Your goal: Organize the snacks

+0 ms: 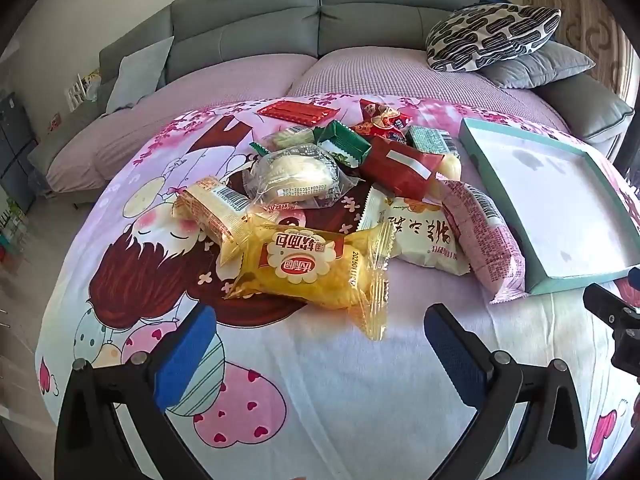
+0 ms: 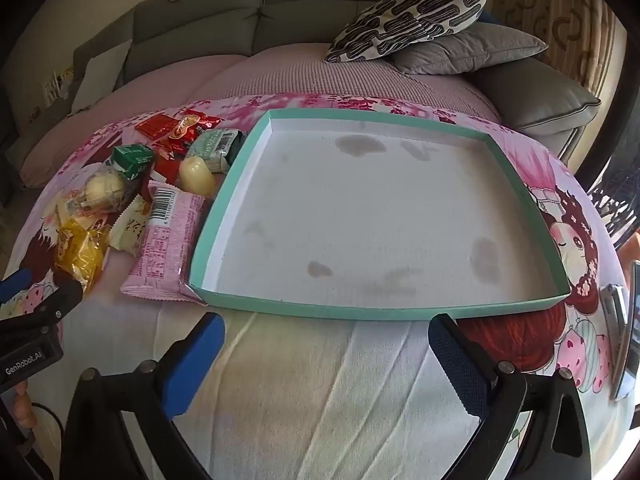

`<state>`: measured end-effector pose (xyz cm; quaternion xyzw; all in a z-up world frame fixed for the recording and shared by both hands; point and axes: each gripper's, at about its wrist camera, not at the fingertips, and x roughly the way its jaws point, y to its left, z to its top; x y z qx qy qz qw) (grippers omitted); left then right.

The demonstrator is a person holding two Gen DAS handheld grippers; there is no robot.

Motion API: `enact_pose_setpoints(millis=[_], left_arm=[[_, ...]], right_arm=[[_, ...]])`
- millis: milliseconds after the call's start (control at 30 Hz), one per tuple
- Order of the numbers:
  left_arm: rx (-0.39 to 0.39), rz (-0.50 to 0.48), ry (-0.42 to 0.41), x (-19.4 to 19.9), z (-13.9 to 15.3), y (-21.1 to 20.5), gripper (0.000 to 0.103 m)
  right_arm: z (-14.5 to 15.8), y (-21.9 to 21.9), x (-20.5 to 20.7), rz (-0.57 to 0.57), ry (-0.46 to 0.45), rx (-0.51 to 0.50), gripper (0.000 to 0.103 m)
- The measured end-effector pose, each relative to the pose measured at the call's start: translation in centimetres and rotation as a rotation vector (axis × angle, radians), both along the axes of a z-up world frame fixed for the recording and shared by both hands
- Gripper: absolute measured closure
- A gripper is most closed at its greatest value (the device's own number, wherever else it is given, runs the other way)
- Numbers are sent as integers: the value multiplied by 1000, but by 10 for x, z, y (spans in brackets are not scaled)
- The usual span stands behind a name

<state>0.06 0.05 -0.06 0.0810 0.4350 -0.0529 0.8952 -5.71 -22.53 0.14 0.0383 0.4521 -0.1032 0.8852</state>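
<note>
A pile of wrapped snacks lies on the cartoon-print cloth. Nearest my left gripper point(image 1: 320, 332) is a yellow bread packet point(image 1: 316, 272); the gripper is open and empty just short of it. Behind lie a clear-wrapped bun point(image 1: 296, 176), a red packet point(image 1: 400, 168), a white packet point(image 1: 416, 236) and a pink packet point(image 1: 484, 232) that leans on the teal tray point(image 1: 472, 148). The tray point(image 2: 224, 208) has a white, stained floor and holds nothing. My right gripper point(image 2: 326, 336) is open and empty in front of the tray's near rim. The pink packet point(image 2: 168, 240) also shows there.
A grey sofa point(image 1: 320, 20) with a patterned cushion point(image 1: 492, 36) and a grey cushion point(image 2: 468, 48) stands behind the table. A phone-like object point(image 2: 630, 320) lies at the table's right edge. The left gripper's body point(image 2: 36, 320) shows at the right view's left edge.
</note>
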Motion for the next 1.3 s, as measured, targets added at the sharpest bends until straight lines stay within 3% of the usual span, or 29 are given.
enact_pose_setpoints(millis=[233, 900, 1300], left_arm=[[-26, 14, 35, 11, -5, -2, 0], [-75, -19, -54, -3, 10, -2, 0], [-182, -11, -39, -2, 9, 6, 0]], right_arm=[[-2, 1, 2, -2, 15, -12, 0], [7, 5, -1, 8, -4, -22, 0], [9, -1, -3, 1, -16, 3, 0]])
